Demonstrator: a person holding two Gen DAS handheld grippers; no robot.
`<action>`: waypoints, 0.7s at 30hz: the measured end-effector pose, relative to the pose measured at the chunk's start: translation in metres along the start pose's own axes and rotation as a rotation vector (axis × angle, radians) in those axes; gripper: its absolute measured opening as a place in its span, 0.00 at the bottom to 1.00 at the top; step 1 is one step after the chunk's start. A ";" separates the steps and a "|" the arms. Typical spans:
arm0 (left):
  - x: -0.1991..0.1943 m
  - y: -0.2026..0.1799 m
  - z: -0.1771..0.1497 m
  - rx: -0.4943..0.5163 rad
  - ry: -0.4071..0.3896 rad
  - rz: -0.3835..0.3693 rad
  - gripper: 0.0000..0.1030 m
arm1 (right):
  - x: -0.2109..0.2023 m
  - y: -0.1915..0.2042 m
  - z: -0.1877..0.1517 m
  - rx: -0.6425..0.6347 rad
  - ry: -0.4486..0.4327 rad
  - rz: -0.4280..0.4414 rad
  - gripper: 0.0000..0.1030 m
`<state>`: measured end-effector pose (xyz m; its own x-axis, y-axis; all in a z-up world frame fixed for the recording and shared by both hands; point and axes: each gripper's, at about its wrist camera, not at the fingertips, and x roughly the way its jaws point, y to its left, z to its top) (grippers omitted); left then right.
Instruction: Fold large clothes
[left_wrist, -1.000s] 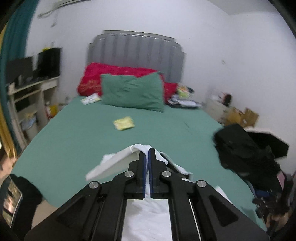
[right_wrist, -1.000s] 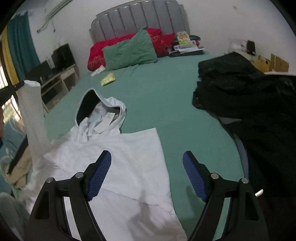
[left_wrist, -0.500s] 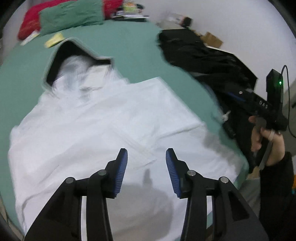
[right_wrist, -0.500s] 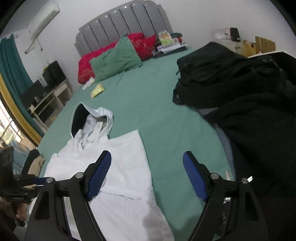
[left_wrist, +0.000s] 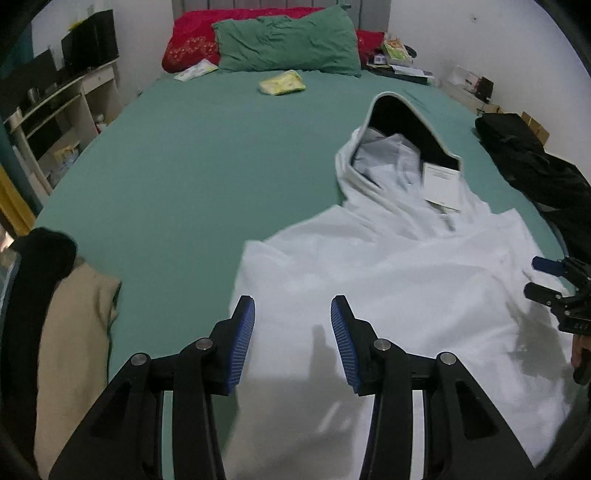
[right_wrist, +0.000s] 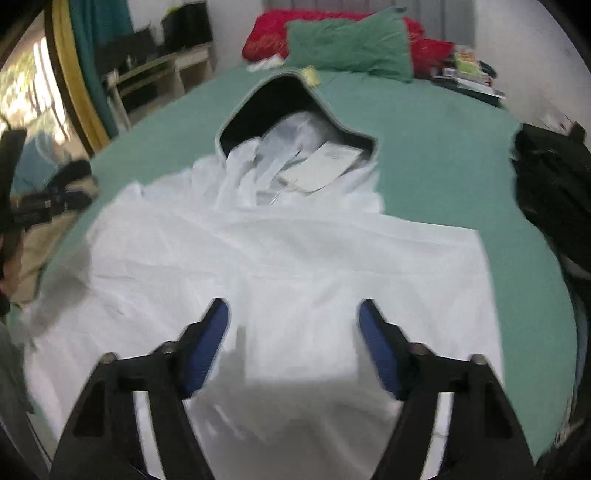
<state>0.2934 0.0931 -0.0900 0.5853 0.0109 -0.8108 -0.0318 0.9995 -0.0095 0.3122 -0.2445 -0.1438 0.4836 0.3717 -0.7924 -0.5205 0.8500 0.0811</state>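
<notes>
A white hoodie (left_wrist: 388, 295) lies spread flat on the green bed (left_wrist: 192, 166), near its foot end and toward its right half. The hood (left_wrist: 399, 125) points toward the pillows and stands open, showing a dark lining. A white paper tag (left_wrist: 442, 181) lies at the neck opening, partly over the lining. The body is smoothed out with shallow creases; one side edge runs straight, as if folded in. In the right wrist view the cloth is blurred, so the sleeves cannot be told.
</notes>
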 end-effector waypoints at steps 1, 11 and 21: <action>0.013 0.004 0.002 0.006 0.001 0.004 0.44 | 0.009 0.001 0.002 -0.003 0.020 -0.010 0.53; 0.058 0.031 0.005 -0.054 -0.017 -0.005 0.01 | -0.004 -0.023 0.006 0.064 -0.072 0.010 0.06; 0.052 0.043 0.014 -0.181 -0.093 0.063 0.02 | -0.057 -0.091 -0.013 0.239 -0.278 -0.053 0.06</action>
<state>0.3336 0.1370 -0.1240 0.6494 0.0840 -0.7558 -0.2104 0.9749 -0.0724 0.3229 -0.3477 -0.1140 0.6951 0.3844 -0.6076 -0.3263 0.9217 0.2098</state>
